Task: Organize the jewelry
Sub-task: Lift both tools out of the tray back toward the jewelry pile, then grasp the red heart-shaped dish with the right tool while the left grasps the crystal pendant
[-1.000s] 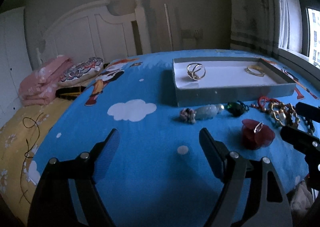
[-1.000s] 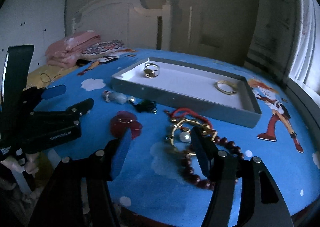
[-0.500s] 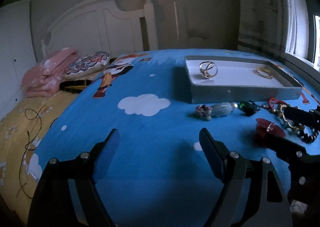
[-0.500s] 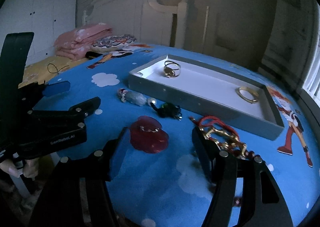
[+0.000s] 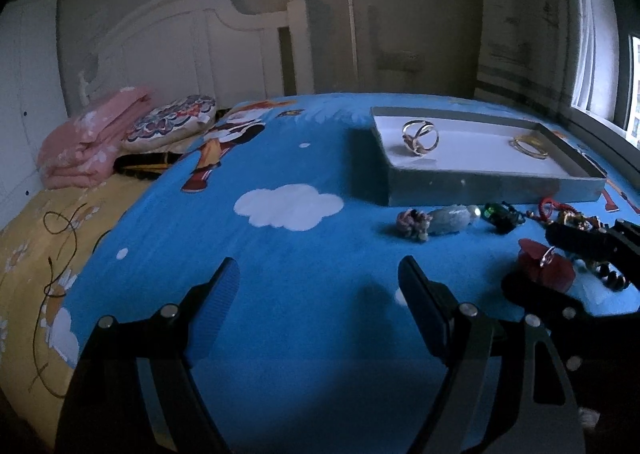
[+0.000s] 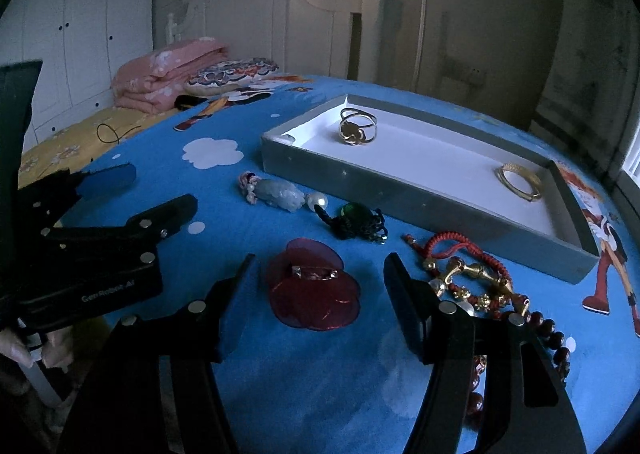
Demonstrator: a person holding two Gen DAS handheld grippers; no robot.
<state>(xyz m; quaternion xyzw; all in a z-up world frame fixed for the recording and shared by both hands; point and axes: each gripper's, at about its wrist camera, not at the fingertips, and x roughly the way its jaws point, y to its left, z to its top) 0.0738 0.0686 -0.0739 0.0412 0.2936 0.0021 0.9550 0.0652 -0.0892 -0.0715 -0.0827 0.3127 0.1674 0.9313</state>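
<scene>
A red flower brooch (image 6: pixel 314 292) lies on the blue sheet between the fingers of my right gripper (image 6: pixel 320 274), which stands open around it without touching. The brooch (image 5: pixel 545 265) shows at the right of the left wrist view, beside the right gripper's fingers (image 5: pixel 576 240). My left gripper (image 5: pixel 318 280) hangs open over bare sheet, nothing between its fingers. A grey tray (image 6: pixel 420 200) holds a gold openwork ring (image 6: pixel 357 127) and a gold bangle (image 6: pixel 519 182). In front of the tray lie a pale jade pendant (image 6: pixel 278 194), a green pendant (image 6: pixel 354 216), a red-and-gold cord bracelet (image 6: pixel 464 270) and dark red beads (image 6: pixel 548 330).
Folded pink bedding (image 5: pixel 86 138) and a patterned pillow (image 5: pixel 172 126) lie by the white headboard (image 5: pixel 192 42). A yellow sheet with a dark cord (image 5: pixel 56 230) covers the left side. A window (image 5: pixel 630 94) is at the right. A hand (image 6: pixel 28 350) holds the left gripper's handle.
My right gripper has moved left from over the cord bracelet and beads to straddle the red brooch. The left gripper has stayed about where it was.
</scene>
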